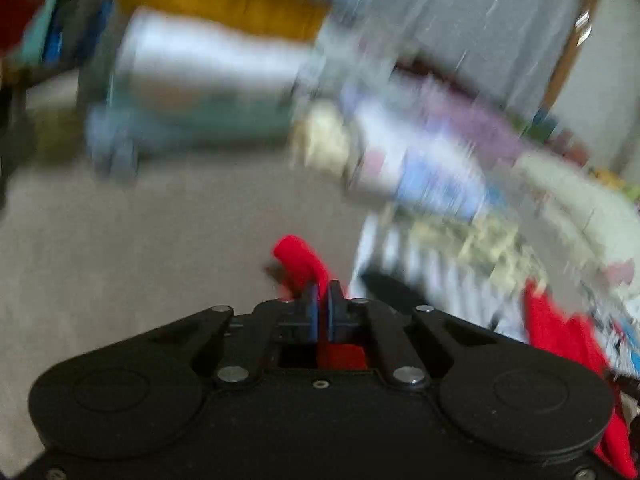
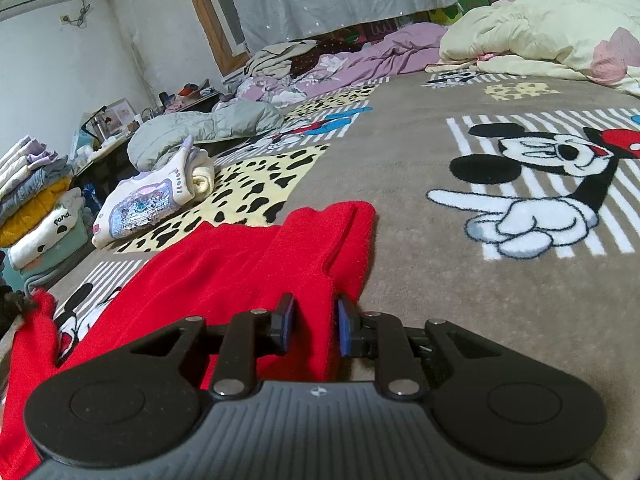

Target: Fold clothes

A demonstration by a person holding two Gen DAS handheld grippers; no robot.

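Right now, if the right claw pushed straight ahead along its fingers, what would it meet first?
The red garment: the right claw already has a fold of it between its open fingers, so it would only go deeper into that cloth, which lies on the blanket.

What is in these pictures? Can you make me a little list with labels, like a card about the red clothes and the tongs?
surface: cartoon-mouse blanket spread over a bed
garment: red clothes, lying partly flat on the blanket
left tongs: left tongs shut on a bit of the red cloth; this view is very blurred
right tongs: right tongs with red cloth between the pads, not visibly squeezed tight
done pile: folded stack at the left edge
nearby: white printed top, loosely bundled
far end: cream quilt and purple bedding
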